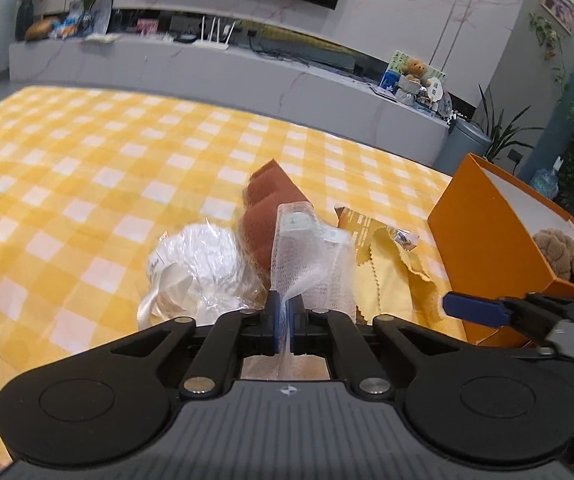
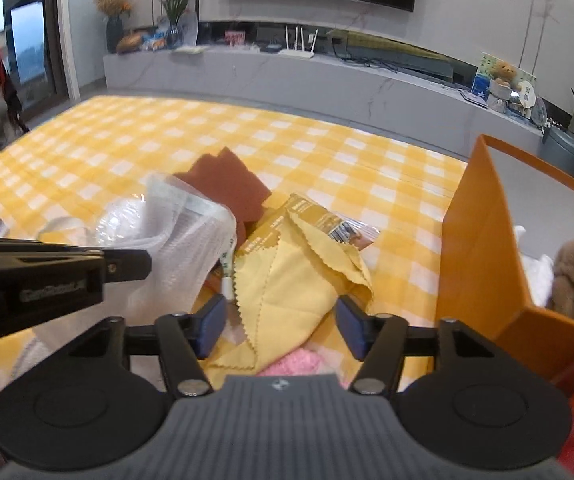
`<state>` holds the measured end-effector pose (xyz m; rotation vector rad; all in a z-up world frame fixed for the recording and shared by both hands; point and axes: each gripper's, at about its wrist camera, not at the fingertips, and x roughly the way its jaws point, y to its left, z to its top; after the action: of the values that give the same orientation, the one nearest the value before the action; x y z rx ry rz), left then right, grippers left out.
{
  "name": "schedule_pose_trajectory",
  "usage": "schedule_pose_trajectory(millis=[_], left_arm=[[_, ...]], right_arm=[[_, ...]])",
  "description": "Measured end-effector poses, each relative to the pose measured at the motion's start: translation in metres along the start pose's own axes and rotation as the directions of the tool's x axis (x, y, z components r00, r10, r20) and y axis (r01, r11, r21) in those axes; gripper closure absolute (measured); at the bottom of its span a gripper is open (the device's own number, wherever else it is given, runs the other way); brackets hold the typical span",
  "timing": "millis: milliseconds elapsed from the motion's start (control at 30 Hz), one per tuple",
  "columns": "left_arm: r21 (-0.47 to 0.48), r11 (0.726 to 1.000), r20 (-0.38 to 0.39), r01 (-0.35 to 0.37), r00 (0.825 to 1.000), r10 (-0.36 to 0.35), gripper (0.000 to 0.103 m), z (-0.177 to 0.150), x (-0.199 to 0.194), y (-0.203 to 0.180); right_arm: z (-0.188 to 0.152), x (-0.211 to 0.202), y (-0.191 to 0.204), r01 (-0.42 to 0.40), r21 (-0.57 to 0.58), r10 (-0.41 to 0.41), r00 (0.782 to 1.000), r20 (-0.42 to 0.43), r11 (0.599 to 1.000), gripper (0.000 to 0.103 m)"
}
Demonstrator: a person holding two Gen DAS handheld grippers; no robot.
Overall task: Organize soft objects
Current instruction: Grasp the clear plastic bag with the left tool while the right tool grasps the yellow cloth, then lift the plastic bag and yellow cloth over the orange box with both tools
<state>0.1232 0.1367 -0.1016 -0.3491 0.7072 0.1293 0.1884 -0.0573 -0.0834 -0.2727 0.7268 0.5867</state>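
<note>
My left gripper (image 1: 285,320) is shut on a white mesh cloth (image 1: 307,256) and holds it above the yellow checked table (image 1: 87,168); the cloth also shows in the right wrist view (image 2: 183,248). My right gripper (image 2: 281,326) is open, its jaws on either side of a yellow cloth (image 2: 283,280) with zigzag edges, also in the left wrist view (image 1: 387,280). A brown sponge (image 1: 271,208) lies behind. An orange box (image 1: 487,240) at the right holds a brown plush toy (image 1: 559,256).
A clear plastic bag with a white item (image 1: 195,264) lies left of the sponge. A brown printed packet (image 2: 319,220) lies under the yellow cloth. Something pink and fluffy (image 2: 299,362) lies below my right gripper. A grey TV bench (image 1: 227,76) runs behind the table.
</note>
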Motion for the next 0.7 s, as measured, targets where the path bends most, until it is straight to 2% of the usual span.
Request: schedule_pose_trajectory(millis=[67,167,233,300,333,400,500,600,700], left_arm=[[-0.018,1.0,-0.007,0.006,1.0,-0.006,0.089,-0.001,0.002,0.0],[-0.023,1.0,-0.027,0.015,1.0,-0.016,0.083,-0.002,0.005,0.0],[-0.019,0.999,-0.042,0.027,0.999,-0.028,0.079,-0.003,0.007,-0.002],[-0.014,0.999,-0.052,0.045,0.998,-0.045,0.073,-0.004,0.008,-0.003],[-0.009,0.999,-0.056,0.052,0.997,-0.052,0.07,-0.005,0.008,-0.004],[-0.007,0.998,-0.065,0.063,0.996,-0.063,0.07,-0.006,0.009,-0.006],[-0.01,0.998,-0.068,0.062,0.996,-0.062,0.07,-0.006,0.008,-0.006],[-0.002,0.999,-0.074,0.044,0.996,-0.044,0.071,-0.006,0.01,-0.008],[0.011,0.999,-0.073,0.03,0.997,-0.029,0.083,-0.007,0.009,-0.009]], right_arm=[[0.0,0.01,-0.001,-0.008,-0.006,0.007,1.0,-0.024,1.0,0.042],[0.0,0.022,-0.004,-0.01,-0.011,0.01,0.999,-0.042,1.0,0.043],[-0.001,0.028,-0.006,-0.017,-0.004,0.017,0.998,-0.054,1.0,0.052],[-0.001,0.031,-0.008,-0.031,0.003,0.031,0.997,-0.069,1.0,0.071],[-0.002,0.032,-0.008,-0.037,0.006,0.037,0.996,-0.075,0.999,0.074],[-0.003,0.03,-0.007,-0.052,0.011,0.053,0.996,-0.075,0.999,0.087],[-0.005,0.024,-0.004,-0.038,-0.011,0.038,0.998,-0.058,0.999,0.097],[-0.005,0.014,-0.006,-0.036,0.001,0.036,0.998,-0.046,0.999,0.101],[-0.004,0.002,-0.007,-0.025,0.008,0.025,0.999,-0.03,1.0,0.102]])
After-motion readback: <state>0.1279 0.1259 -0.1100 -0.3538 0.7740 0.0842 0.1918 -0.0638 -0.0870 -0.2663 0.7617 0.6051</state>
